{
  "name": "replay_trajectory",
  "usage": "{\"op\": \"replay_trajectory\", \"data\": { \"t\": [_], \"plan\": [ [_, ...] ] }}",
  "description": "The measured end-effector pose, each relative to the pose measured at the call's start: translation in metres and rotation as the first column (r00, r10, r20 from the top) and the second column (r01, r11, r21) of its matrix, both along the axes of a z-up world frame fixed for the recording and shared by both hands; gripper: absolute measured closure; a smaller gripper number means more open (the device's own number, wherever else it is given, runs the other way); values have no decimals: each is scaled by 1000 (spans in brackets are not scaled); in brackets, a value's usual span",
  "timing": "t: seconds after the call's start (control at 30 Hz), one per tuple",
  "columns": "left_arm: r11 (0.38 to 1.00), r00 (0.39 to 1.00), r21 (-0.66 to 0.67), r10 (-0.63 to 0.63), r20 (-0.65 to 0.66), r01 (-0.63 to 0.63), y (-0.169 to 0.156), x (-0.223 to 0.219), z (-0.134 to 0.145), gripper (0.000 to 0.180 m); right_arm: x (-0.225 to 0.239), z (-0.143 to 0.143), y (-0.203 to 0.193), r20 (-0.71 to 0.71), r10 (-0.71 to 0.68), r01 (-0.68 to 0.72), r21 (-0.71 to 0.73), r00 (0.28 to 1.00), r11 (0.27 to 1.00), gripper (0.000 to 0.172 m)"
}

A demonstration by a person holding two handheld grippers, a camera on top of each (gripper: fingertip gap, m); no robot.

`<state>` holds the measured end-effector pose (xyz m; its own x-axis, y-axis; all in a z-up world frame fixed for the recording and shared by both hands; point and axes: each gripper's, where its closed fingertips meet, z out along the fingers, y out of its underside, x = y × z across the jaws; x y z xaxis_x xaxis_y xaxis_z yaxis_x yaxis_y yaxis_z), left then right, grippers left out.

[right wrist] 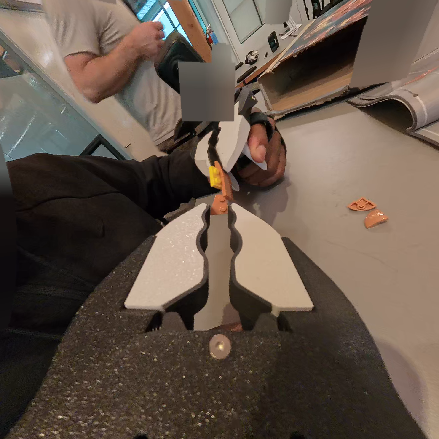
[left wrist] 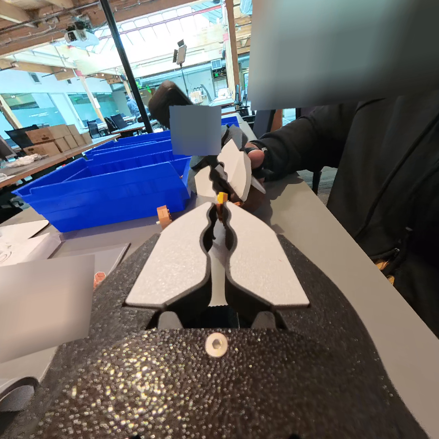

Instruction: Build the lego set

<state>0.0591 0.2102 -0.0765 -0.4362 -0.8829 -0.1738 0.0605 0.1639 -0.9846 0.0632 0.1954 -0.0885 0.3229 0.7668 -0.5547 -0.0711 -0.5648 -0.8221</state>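
In the left wrist view my left gripper is shut on a thin orange plate, seen edge-on, with a small yellow brick stuck to it. The right wrist view shows the same orange plate and yellow brick in the left gripper's tips. My right gripper is shut on a small studded orange plate. This small plate's far end touches the lower end of the left gripper's plate. Both grippers are held tip to tip above the grey table.
Blue bins stand at the left on the table, with a tan wheel-like piece in front of them. Two loose orange curved pieces lie at the right. A cardboard box and an open booklet lie behind. A person in a grey shirt stands beyond. The grippers are tip to tip, or close to it. The tan wheel-like piece sits 15 cm or so from the ends of my right fingers.
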Motion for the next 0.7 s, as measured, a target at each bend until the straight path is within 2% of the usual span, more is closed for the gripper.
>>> {"op": "replay_trajectory", "data": {
  "t": [0.4, 0.43, 0.5, 0.7],
  "plan": [
    [971, 993, 227, -98, 62, 82, -21, -9, -7, 176, -6, -5, -12, -12, 86, -86, -40, 996, 995, 159],
    [965, 991, 241, -118, 64, 99, -24, -11, -8, 176, -6, -4, -12, -14, 84, -85, -40, 996, 996, 171],
    [955, 986, 269, -150, 73, 125, -30, -12, -9, 176, -5, -4, -11, -25, 78, -79, -44, 997, 996, 172],
    [942, 996, 332, -74, 45, 54, -24, -5, -19, 175, 8, -19, -6, 83, 9, -7, -25, 997, 1000, 171]
  ]
}}
